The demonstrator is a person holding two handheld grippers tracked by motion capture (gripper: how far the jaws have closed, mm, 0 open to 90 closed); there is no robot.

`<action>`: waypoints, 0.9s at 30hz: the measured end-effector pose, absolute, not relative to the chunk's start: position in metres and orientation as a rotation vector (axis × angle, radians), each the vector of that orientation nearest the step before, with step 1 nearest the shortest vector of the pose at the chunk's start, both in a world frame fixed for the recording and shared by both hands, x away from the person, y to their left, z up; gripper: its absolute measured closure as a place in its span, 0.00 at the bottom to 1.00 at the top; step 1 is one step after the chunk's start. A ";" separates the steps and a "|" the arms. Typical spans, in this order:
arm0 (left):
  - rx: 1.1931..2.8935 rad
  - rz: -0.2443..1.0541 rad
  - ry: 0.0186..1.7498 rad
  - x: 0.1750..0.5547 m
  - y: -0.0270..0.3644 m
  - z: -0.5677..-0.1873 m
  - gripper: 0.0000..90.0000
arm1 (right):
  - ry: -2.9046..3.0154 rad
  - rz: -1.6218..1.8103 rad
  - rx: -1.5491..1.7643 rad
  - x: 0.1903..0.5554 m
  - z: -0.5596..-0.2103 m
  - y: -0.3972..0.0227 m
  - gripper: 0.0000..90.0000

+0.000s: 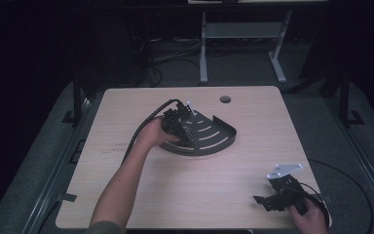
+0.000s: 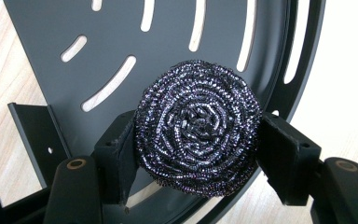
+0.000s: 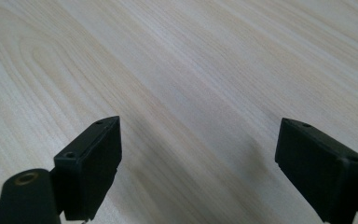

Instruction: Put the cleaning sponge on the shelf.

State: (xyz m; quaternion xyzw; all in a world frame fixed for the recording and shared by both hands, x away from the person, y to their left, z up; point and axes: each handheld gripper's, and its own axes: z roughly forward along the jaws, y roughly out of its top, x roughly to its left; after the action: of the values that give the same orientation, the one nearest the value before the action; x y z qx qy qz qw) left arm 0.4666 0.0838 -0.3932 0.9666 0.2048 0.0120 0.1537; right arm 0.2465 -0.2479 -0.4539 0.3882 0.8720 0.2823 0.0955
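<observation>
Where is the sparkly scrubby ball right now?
In the left gripper view, the dark metal scouring ball sits squeezed between the left gripper jaws, above the black slotted quarter-round shelf.

Scourer point(image 2: 198, 128) hides the tray point(image 2: 177, 51) floor behind the jaws; tray cut off above; scourer's sides hidden by jaws.

Both grippers are matte black: the left gripper point(image 2: 193, 154) shows blocky rectangular pads point(image 2: 286, 158) on rounded arms, each arm with a brass-coloured pivot bush and small screw holes. The right gripper point(image 3: 198, 168) has the same wedge-shaped black pads point(image 3: 93, 158) and, in the high view, a grey three-cornered plate point(image 1: 284, 170) on top. A black cable point(image 1: 143, 127) trails from the left gripper toward the table's near-left edge, and an olive sleeve point(image 1: 104, 227) covers the upper left arm.
</observation>
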 end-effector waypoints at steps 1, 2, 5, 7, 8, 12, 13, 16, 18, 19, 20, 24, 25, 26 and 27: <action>2.776 0.038 0.581 0.467 0.083 -0.394 0.38 | 2.584 0.836 1.150 0.247 -0.454 -0.248 0.16; 2.777 0.040 0.581 0.467 0.083 -0.395 0.38 | 2.583 0.835 1.150 0.247 -0.454 -0.248 0.16; 2.787 0.043 0.591 0.469 0.083 -0.397 0.38 | 2.585 0.833 1.150 0.247 -0.454 -0.248 0.16; 2.790 0.046 0.596 0.470 0.083 -0.399 0.38 | 2.585 0.833 1.146 0.247 -0.454 -0.248 0.16; 2.786 0.044 0.601 0.471 0.083 -0.400 0.38 | 2.585 0.833 1.146 0.247 -0.454 -0.248 0.16; 2.783 0.041 0.614 0.473 0.082 -0.403 0.38 | 2.586 0.833 1.148 0.247 -0.454 -0.248 0.16; 2.785 0.039 0.614 0.474 0.082 -0.404 0.38 | 2.587 0.832 1.147 0.247 -0.454 -0.247 0.16; 2.781 0.027 0.634 0.476 0.082 -0.406 0.38 | 2.587 0.833 1.147 0.247 -0.454 -0.247 0.16; 2.781 0.024 0.640 0.477 0.082 -0.408 0.38 | 2.587 0.832 1.148 0.247 -0.454 -0.247 0.16; 2.783 0.019 0.640 0.478 0.082 -0.409 0.38 | 2.587 0.831 1.147 0.247 -0.455 -0.247 0.16; 2.779 0.010 0.650 0.478 0.082 -0.410 0.38 | 2.587 0.831 1.147 0.247 -0.454 -0.247 0.16; 2.781 0.007 0.654 0.480 0.080 -0.414 0.38 | 2.584 0.836 1.145 0.247 -0.454 -0.248 0.16; 2.782 0.009 0.657 0.480 0.080 -0.415 0.38 | 2.585 0.835 1.148 0.247 -0.454 -0.248 0.16; 2.786 0.004 0.659 0.480 0.079 -0.417 0.37 | 2.587 0.834 1.147 0.247 -0.455 -0.248 0.16; 2.789 -0.001 0.663 0.481 0.079 -0.418 0.37 | 2.588 0.832 1.147 0.247 -0.455 -0.248 0.16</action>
State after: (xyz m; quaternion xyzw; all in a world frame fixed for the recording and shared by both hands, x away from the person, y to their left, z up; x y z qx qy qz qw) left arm 0.4807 0.0790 -0.4176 0.9637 0.2290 -0.0002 0.1369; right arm 0.2468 -0.2479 -0.4547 0.3871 0.8731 0.2807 0.0954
